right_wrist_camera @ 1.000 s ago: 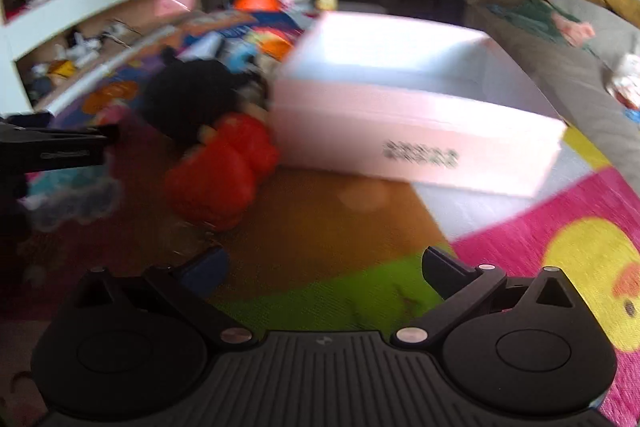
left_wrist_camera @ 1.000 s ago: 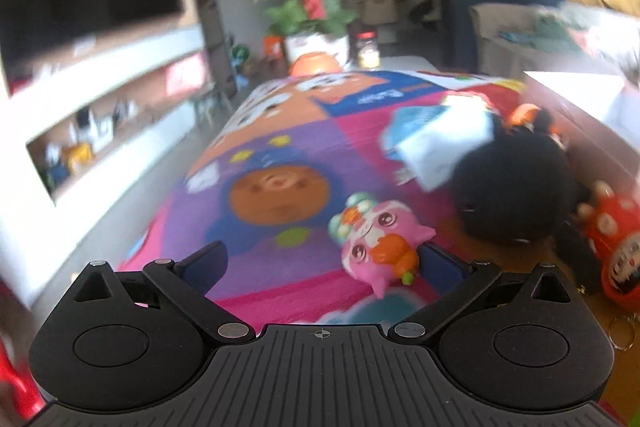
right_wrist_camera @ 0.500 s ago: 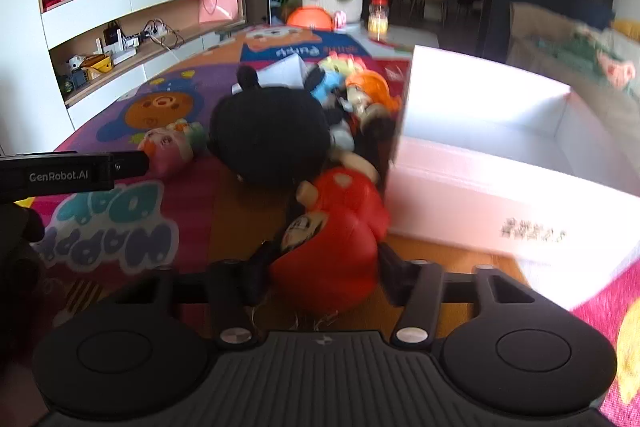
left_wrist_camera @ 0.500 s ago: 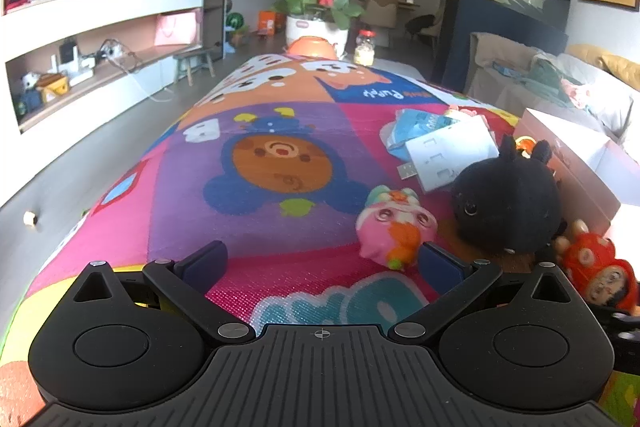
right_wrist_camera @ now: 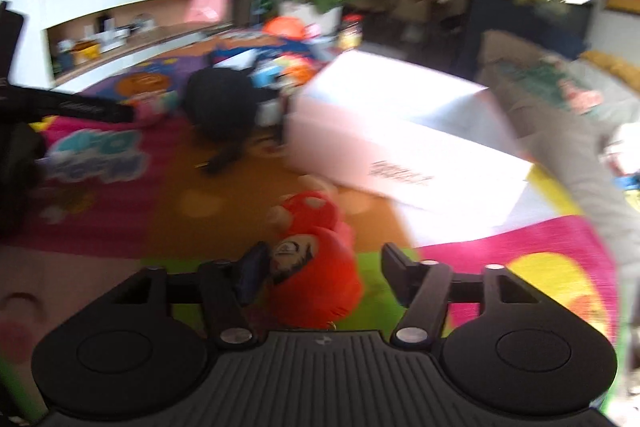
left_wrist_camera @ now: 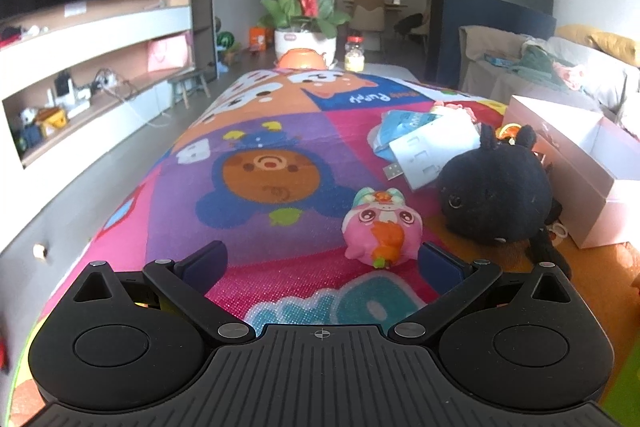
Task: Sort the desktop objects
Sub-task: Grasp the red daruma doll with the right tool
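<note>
Your right claw [right_wrist_camera: 320,269] has the red plush doll [right_wrist_camera: 316,267] between its fingers, and the jaws are opening. The left finger sits against the doll's face side, while the right finger stands clear of it with green cloth showing in the gap, so you are not clamping it. The doll lies low over the table [right_wrist_camera: 180,195], its long axis running away from you toward the white box [right_wrist_camera: 400,147]. A red, white-spotted cap is at the far end and the round body is nearest the claw. It is soft, rounded fabric, with a printed face turned toward the left finger. This view is blurred, so finer detail is lost.

Your left claw [left_wrist_camera: 322,261] stands wide apart and holds nothing. The pink squishy toy [left_wrist_camera: 382,233] rests on the woven, cartoon-printed cloth just ahead of its right finger. The toy is a smooth, glossy, rounded lump facing you, with an orange piece at its front. Just beside it, to the right, sits a round black fuzzy plush [left_wrist_camera: 494,193] with two upright ears. The plush is close against the box, a rigid rectangular carton with flat walls.
</note>
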`<state>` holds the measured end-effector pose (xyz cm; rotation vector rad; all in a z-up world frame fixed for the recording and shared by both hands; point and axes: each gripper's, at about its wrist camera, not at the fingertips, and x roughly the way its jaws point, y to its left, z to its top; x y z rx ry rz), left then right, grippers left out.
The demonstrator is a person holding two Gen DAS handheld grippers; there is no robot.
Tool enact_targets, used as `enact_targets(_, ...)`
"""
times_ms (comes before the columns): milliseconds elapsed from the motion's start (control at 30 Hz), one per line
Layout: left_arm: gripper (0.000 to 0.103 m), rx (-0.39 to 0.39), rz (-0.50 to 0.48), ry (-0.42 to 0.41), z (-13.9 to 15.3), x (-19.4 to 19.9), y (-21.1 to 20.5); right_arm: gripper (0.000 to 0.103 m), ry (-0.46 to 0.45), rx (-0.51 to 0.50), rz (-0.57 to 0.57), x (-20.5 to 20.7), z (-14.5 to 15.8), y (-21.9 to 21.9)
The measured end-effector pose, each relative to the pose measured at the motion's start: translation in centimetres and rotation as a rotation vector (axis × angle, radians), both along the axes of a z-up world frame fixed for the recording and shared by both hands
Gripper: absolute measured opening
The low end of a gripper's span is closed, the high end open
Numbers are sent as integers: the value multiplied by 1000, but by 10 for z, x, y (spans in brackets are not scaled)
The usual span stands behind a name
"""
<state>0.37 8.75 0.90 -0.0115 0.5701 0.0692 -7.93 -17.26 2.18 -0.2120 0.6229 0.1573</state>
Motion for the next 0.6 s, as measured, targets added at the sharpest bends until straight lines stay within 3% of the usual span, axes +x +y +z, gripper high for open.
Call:
enact_targets(200, 103, 1, -29, 12, 1, -11, -2, 91, -63, 38, -50, -7, -1, -10)
enact_targets(333, 103, 0, -52, 25, 1, -19, -5, 93, -16, 51, -57, -3, -4, -8)
enact_targets(467, 103, -11, -98, 30, 3, -27, -10, 93, -3, -22, -71, -2, -8, -6)
enact_targets(600, 103, -18, -128, 35, 4, -32, -16, 93, -78, -162, -183, 1, -8, -16)
